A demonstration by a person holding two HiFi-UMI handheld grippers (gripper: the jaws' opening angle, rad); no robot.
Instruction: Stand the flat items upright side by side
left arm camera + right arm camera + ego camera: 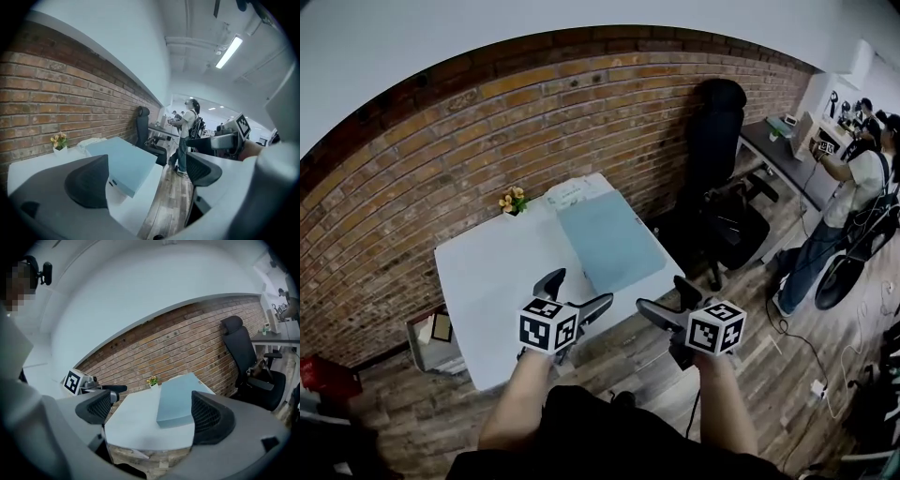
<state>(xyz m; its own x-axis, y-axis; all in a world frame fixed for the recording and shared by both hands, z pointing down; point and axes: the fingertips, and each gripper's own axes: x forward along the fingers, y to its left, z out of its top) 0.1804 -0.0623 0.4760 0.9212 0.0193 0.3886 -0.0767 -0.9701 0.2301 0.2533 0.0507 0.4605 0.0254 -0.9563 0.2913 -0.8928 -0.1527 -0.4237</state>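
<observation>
Matt pale-blue folder (609, 239) on smooth white table (487, 281), rough brick wall (441, 141) behind.

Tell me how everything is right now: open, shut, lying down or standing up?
Left gripper, open, empty.
Right gripper, open, empty.
Blue folder, lying flat on the table.
White item, lying flat behind it.
Flower pot, standing upright.
Office chair, upright.

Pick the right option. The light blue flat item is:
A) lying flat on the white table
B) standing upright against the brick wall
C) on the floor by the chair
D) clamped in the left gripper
A: the light blue flat item lies flat on the white table, while the left gripper and right gripper are both open and empty.
</observation>
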